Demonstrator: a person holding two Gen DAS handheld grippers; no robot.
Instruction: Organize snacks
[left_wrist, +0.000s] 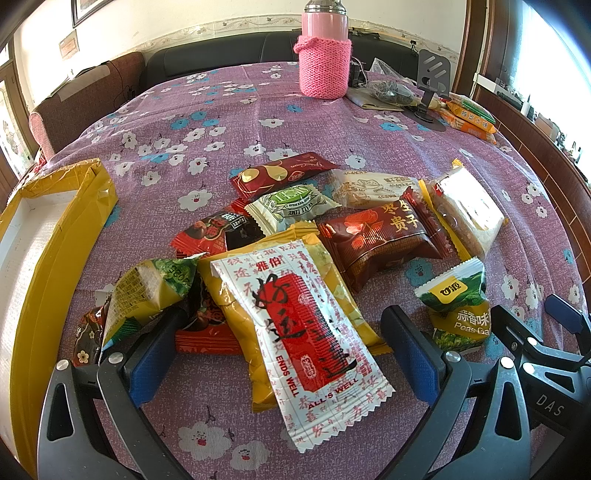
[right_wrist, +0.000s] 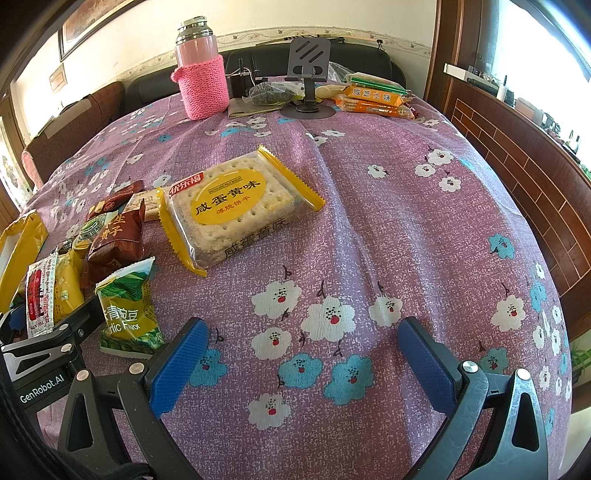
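Note:
A heap of snack packets lies on the purple flowered tablecloth (left_wrist: 229, 122). In the left wrist view my left gripper (left_wrist: 284, 354) stands open, its blue fingers on either side of a white-and-red packet (left_wrist: 306, 332) resting on a yellow packet (left_wrist: 240, 295). A green pea packet (left_wrist: 458, 310) lies to its right, a brown packet (left_wrist: 380, 240) and a cracker pack (left_wrist: 465, 214) beyond. In the right wrist view my right gripper (right_wrist: 303, 358) is open over bare cloth, the cracker pack (right_wrist: 232, 206) ahead and the pea packet (right_wrist: 129, 306) at its left.
A yellow-rimmed open box (left_wrist: 48, 229) sits at the table's left edge. At the far side stand a pink flask in a knitted sleeve (right_wrist: 201, 74), a phone stand (right_wrist: 308, 74) and orange biscuit packs (right_wrist: 373, 98). A wooden wall panel (right_wrist: 524, 177) runs along the right.

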